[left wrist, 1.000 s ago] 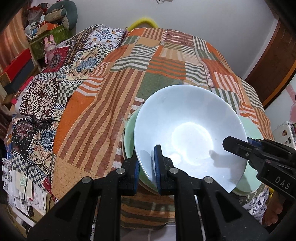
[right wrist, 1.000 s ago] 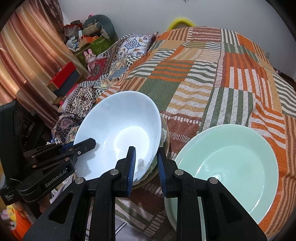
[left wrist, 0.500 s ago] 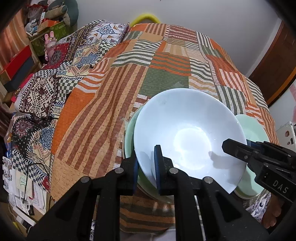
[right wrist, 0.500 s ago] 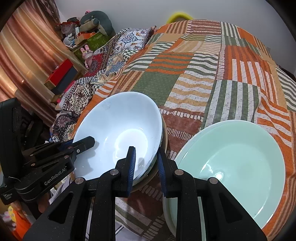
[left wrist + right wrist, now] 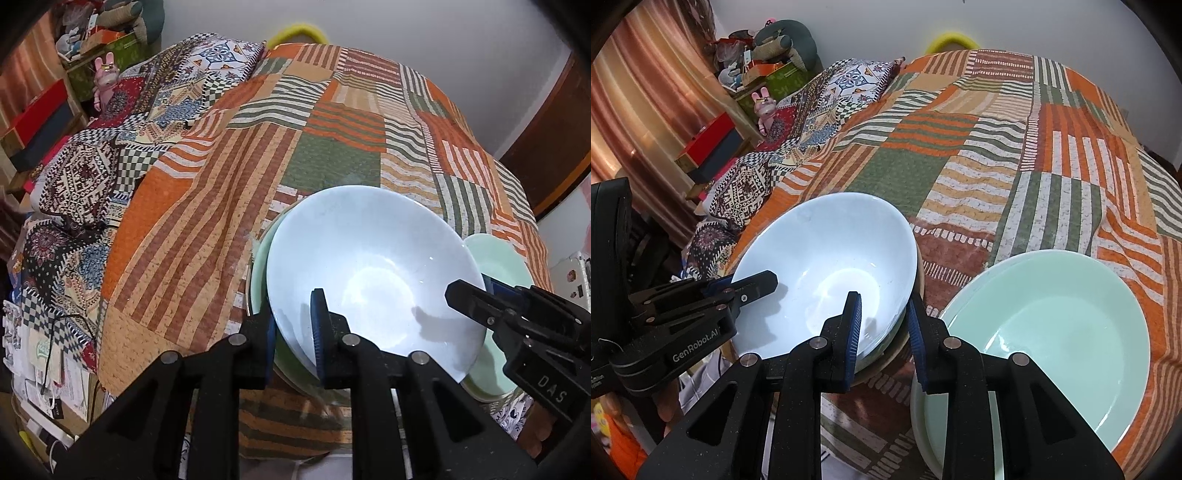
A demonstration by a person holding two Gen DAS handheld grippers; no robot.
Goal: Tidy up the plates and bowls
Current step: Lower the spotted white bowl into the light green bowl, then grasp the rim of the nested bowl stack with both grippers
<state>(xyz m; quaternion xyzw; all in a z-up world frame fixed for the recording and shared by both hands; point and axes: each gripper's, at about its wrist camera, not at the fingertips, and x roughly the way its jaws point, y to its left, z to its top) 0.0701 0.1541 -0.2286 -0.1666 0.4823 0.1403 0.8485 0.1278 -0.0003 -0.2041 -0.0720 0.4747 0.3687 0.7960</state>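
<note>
A pale white bowl [image 5: 369,266] [image 5: 820,258] sits nested on a green bowl [image 5: 260,266] near the front edge of the patchwork bedspread [image 5: 184,240]. My left gripper [image 5: 293,325] straddles the bowl's near left rim. Its jaws are opening, with the rim still between the pads. My right gripper [image 5: 884,325] straddles the opposite rim, one pad inside and one outside. Its jaws are opening too, and a gap shows beside the outer pad. Each gripper shows in the other's view: left gripper [image 5: 753,286], right gripper [image 5: 465,295]. A stack of mint green plates [image 5: 1052,314] [image 5: 495,258] lies just right of the bowls.
A patterned pillow and blanket [image 5: 122,147] lie along the bed's left side. Boxes and a pink rabbit toy [image 5: 103,77] crowd the far left corner by a curtain [image 5: 646,92]. A wooden door [image 5: 546,147] stands at right. The bed's front edge runs just under the bowls.
The white bowl has sunk flatter onto the green bowl beneath it. Both grippers' pads have spread slightly apart around its rim. Neither hand has shifted.
</note>
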